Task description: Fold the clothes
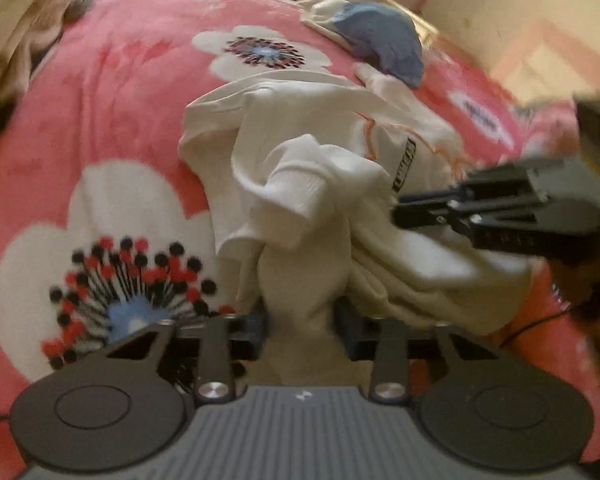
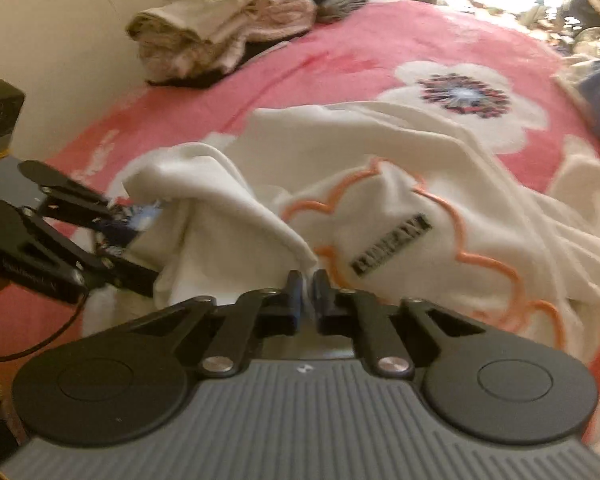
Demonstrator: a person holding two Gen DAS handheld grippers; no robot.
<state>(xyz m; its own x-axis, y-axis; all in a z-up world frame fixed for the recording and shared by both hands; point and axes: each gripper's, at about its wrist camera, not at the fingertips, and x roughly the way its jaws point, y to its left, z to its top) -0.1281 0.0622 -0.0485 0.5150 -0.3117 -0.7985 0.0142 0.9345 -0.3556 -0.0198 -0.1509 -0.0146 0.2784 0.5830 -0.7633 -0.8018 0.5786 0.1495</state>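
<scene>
Nearest to the left wrist camera, the left gripper [image 1: 302, 328] has its 2 fingers pressed on a thick bunch of the white garment [image 1: 320, 184], and the cloth rises out of the gap between them. The fingers stand a little apart, only as far as the bunch of fabric keeps them. In the right wrist view the right gripper [image 2: 307, 294] is closed almost fully — a thin edge of the same white garment is pinched between its 2 fingertips.

The garment lies crumpled in the middle of a pink blanket [image 1: 120, 100] with big white flowers. It has an orange outline drawing [image 2: 452, 216] and a small dark label [image 2: 392, 250] on its front; the letters are too blurred to read. Both grippers hold it at the near side, the left one coming from the left in the right wrist view [image 2: 112, 240].

Further back on the blanket, near the wall, lies a blue cloth [image 1: 384, 40]. At the other far corner there is a pile of beige clothes [image 2: 220, 28] — touching the wall side of the bed.
</scene>
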